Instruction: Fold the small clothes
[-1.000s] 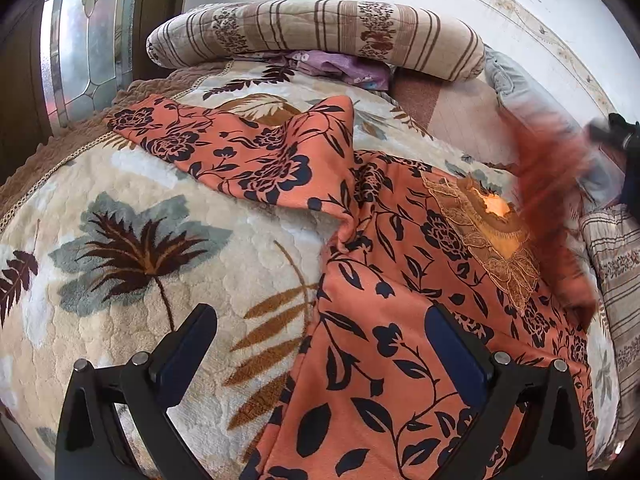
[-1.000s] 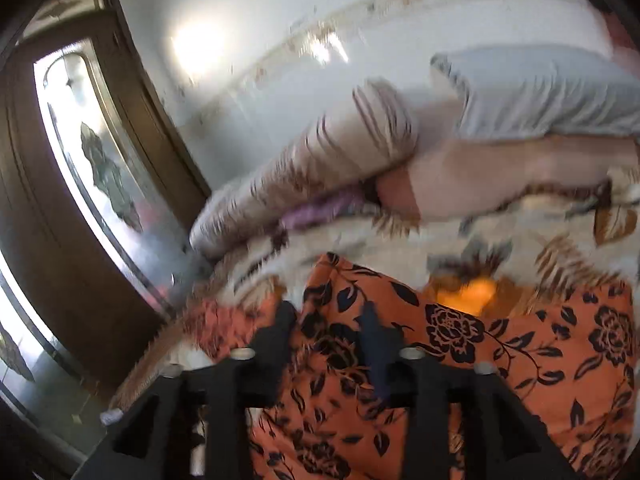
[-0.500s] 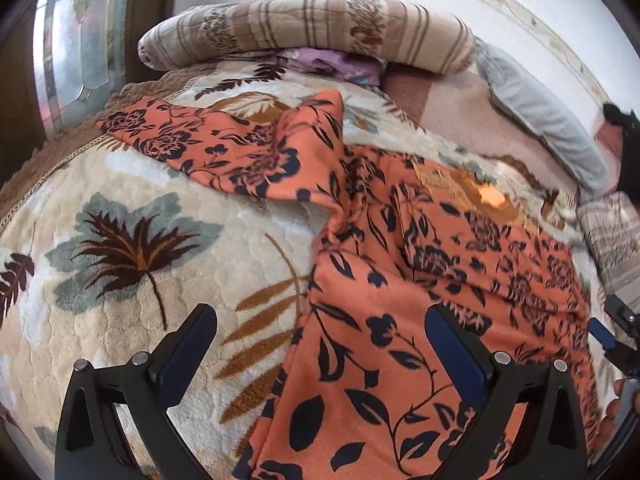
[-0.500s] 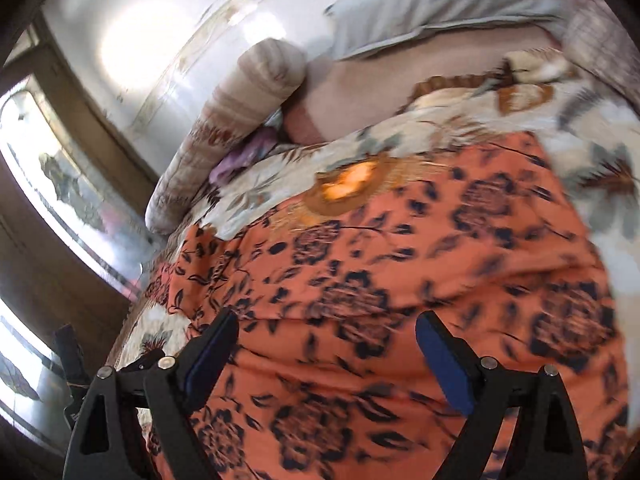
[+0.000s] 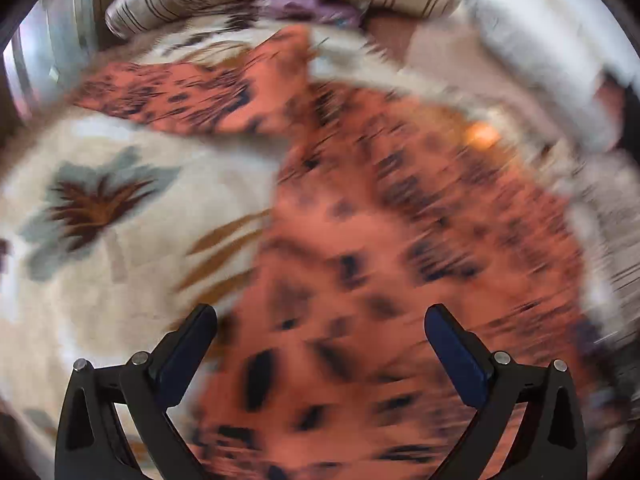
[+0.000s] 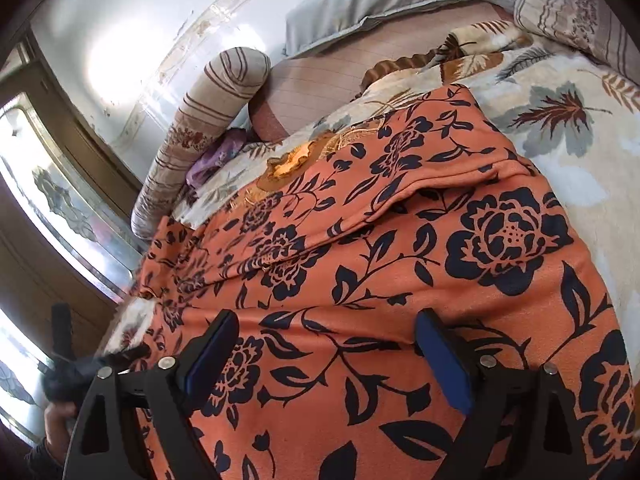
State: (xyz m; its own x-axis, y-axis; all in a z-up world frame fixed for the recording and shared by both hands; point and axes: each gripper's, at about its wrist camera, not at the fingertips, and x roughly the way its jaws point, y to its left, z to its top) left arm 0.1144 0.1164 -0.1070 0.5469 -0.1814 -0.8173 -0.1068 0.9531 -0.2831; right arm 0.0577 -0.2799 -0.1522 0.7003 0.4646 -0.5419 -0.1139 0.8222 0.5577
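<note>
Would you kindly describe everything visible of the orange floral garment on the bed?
The orange garment is soft, knit-looking fabric printed with dark navy roses, leaves and vines, with gold embroidery around its neckline. It lies spread across the leaf-patterned blanket. One sleeve is folded over the body, its edge forming a diagonal ridge; the other stretches out sideways in the left wrist view. Neither gripper grips it.

Each wrist camera looks steeply down past its own claw, close above the shared orange, black-flowered cloth garment (image 5: 380, 240) (image 6: 400, 320).
</note>
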